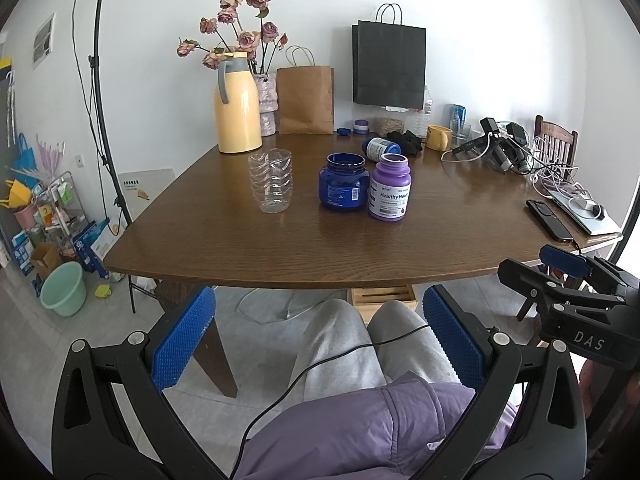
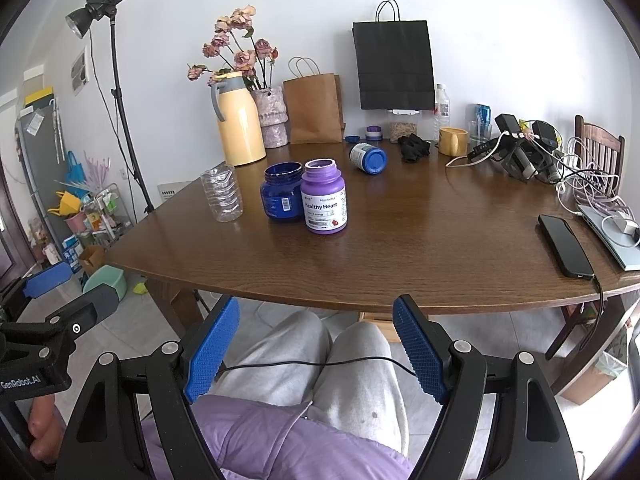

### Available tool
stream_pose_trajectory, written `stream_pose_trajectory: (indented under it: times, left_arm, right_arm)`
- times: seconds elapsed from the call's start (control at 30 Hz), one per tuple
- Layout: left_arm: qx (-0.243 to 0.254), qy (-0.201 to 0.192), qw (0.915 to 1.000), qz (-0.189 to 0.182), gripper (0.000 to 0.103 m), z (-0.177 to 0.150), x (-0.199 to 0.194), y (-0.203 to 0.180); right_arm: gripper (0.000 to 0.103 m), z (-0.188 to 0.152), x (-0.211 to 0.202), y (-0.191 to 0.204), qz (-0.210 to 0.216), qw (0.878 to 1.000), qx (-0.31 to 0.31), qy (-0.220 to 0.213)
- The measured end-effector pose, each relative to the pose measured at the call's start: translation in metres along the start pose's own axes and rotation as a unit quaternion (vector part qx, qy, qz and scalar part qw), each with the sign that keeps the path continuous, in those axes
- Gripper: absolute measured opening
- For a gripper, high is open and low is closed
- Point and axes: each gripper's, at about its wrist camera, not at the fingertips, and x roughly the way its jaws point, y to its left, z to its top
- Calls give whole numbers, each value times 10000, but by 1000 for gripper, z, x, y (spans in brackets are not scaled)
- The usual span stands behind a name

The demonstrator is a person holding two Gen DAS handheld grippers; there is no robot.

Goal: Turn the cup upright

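Left wrist view: left tongs [image 1: 318, 344] were wide open, empty, held over the person's lap short of the tabletop [image 1: 360, 240]. Clear cup [image 1: 271, 181] stood on the tabletop left of the blue jar [image 1: 343, 187] and purple bottle [image 1: 389, 187].

Right wrist view: right tongs [image 2: 316, 346] were also wide open, gripping nothing. Cup [image 2: 226, 193] sat near the left tabletop edge, just left of the blue jar [image 2: 282, 192].
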Motion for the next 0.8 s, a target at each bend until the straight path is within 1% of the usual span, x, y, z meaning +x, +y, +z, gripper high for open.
stream_pose_trajectory:
  times: [0.8]
  left_arm:
    - [-29,50,10000,6,103,-1,2,3]
  right_arm:
    - [82,-2,-1,-1,-9,10000,-7,10]
